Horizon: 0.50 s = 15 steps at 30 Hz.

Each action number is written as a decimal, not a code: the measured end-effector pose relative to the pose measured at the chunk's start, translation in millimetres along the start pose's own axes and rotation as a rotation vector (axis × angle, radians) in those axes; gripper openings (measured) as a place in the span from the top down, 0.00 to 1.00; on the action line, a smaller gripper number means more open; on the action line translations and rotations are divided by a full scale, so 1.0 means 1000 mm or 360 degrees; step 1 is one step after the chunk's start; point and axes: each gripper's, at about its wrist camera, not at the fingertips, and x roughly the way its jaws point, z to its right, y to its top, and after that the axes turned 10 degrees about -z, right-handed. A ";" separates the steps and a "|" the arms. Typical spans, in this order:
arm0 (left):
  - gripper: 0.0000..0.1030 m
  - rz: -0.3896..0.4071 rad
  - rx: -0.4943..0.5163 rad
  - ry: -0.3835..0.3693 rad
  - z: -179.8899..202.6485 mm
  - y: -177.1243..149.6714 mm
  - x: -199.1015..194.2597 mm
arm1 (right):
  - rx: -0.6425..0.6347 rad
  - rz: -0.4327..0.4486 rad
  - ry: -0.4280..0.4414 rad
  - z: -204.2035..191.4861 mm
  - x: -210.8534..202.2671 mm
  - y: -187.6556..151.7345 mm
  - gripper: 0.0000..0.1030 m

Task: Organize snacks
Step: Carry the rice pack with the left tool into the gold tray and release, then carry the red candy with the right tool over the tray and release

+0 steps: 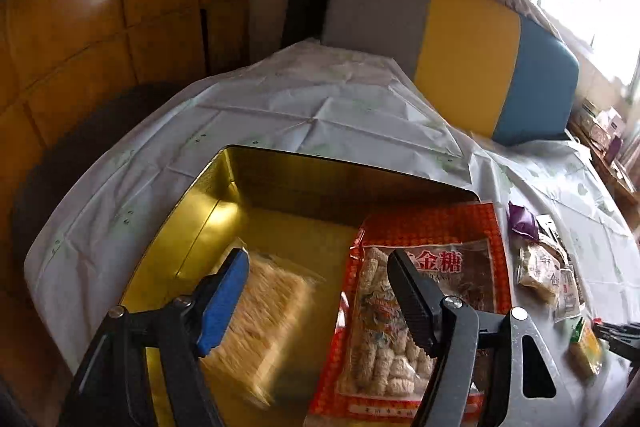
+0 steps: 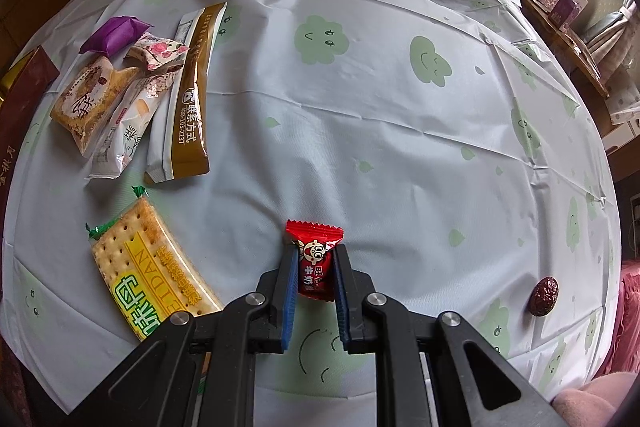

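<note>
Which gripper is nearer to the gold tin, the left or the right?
Left. The left gripper hangs open right over the gold tin. The right gripper is off to the side, shut on a red candy.

One gold tin (image 1: pixel 256 187) sits on the bench, with two packs in it — a pale noodle-like block (image 1: pixel 264 307) and a red bag (image 1: pixel 420 307) at the tin's 3 o'clock side. Loose on the cloth: one red candy (image 2: pixel 314 259), one cracker pack (image 2: pixel 148 267), one date (image 2: pixel 543 295) — and five small packets (image 2: pixel 132 87) clustered at 10 o'clock.
</note>
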 end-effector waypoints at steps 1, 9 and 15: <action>0.30 0.0004 0.0012 0.0010 0.002 -0.005 -0.005 | -0.0004 0.0000 -0.0001 0.000 0.000 0.000 0.84; 0.20 0.0069 0.0112 0.0000 0.031 -0.050 -0.041 | -0.0023 0.0009 -0.0020 -0.002 0.000 0.001 0.84; 0.06 0.0031 0.0147 -0.0002 0.046 -0.078 -0.052 | -0.0034 0.0015 -0.0030 -0.002 -0.001 0.000 0.84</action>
